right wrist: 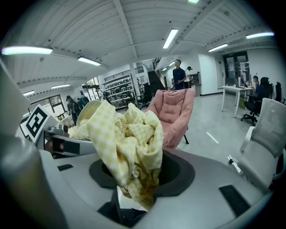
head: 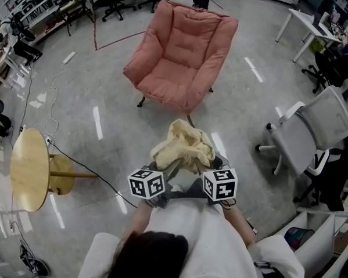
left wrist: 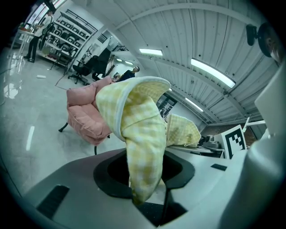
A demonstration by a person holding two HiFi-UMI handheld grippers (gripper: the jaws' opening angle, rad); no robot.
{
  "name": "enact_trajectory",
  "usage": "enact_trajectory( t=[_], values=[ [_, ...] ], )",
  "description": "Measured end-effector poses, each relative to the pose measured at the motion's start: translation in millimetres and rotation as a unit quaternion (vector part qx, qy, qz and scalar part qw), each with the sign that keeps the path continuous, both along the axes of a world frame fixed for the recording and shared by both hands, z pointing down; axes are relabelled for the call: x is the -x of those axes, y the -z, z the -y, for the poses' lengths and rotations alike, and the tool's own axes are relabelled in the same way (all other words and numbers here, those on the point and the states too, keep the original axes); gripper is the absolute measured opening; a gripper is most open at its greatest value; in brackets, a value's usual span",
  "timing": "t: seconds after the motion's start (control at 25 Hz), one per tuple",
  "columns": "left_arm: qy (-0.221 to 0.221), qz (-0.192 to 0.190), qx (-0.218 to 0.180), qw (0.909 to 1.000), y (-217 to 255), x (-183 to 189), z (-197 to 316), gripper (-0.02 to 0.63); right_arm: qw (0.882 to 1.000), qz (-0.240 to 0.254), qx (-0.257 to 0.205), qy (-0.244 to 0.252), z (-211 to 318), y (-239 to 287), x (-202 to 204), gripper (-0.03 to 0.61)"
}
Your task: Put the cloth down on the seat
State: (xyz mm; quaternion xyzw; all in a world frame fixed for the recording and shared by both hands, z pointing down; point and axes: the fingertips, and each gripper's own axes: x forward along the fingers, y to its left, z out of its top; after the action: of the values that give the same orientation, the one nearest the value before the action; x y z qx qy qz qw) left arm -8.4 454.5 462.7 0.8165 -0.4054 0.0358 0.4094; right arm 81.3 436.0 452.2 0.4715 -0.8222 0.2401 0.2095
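Note:
A yellow checked cloth [head: 182, 146] hangs bunched between my two grippers, held up in the air in front of me. My left gripper [head: 161, 165] is shut on one end of the cloth [left wrist: 140, 134], which drapes down into its jaws [left wrist: 145, 197]. My right gripper [head: 211, 164] is shut on the other bunched end [right wrist: 129, 138], pinched low in its jaws [right wrist: 134, 201]. The pink cushioned chair [head: 178, 57] stands a short way ahead on the floor, its seat bare. The same pink chair shows in the left gripper view [left wrist: 85, 118] and in the right gripper view [right wrist: 174, 112].
A round wooden side table [head: 28, 168] stands at my left, with a cable trailing across the floor. A grey office chair [head: 314, 134] is at my right and a white desk [head: 302, 26] at the far right. A person [right wrist: 178, 74] stands behind the pink chair.

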Motion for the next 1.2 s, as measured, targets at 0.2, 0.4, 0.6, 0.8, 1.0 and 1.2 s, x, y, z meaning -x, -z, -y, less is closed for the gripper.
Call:
enact_trajectory(
  t=[0.2,0.4,0.6,0.8,1.0,1.2],
  values=[
    [0.0,0.003,-0.002,1.0,-1,1,9,0.164,1.0,0.019,0.009,0.007,9,-3,0,0.193],
    [0.007,0.006,0.004,1.0,-8,0,25,0.164,1.0,0.019,0.015,0.017,27,-11,-2,0.193],
    [0.017,0.007,0.006,0.9998,-6,-1,55,0.164,0.999,0.019,0.015,0.028,60,-9,-2,0.195],
    [0.026,0.006,0.012,0.9996,-9,-7,97,0.164,0.999,0.015,0.017,0.038,102,-11,-8,0.195],
    [0.032,0.005,0.015,0.9994,-11,-12,144,0.164,0.999,0.014,0.02,0.045,150,-14,-13,0.195],
    [0.042,0.005,0.018,0.9989,-13,-20,186,0.164,0.998,0.009,0.022,0.057,194,-16,-21,0.195]
  ],
)
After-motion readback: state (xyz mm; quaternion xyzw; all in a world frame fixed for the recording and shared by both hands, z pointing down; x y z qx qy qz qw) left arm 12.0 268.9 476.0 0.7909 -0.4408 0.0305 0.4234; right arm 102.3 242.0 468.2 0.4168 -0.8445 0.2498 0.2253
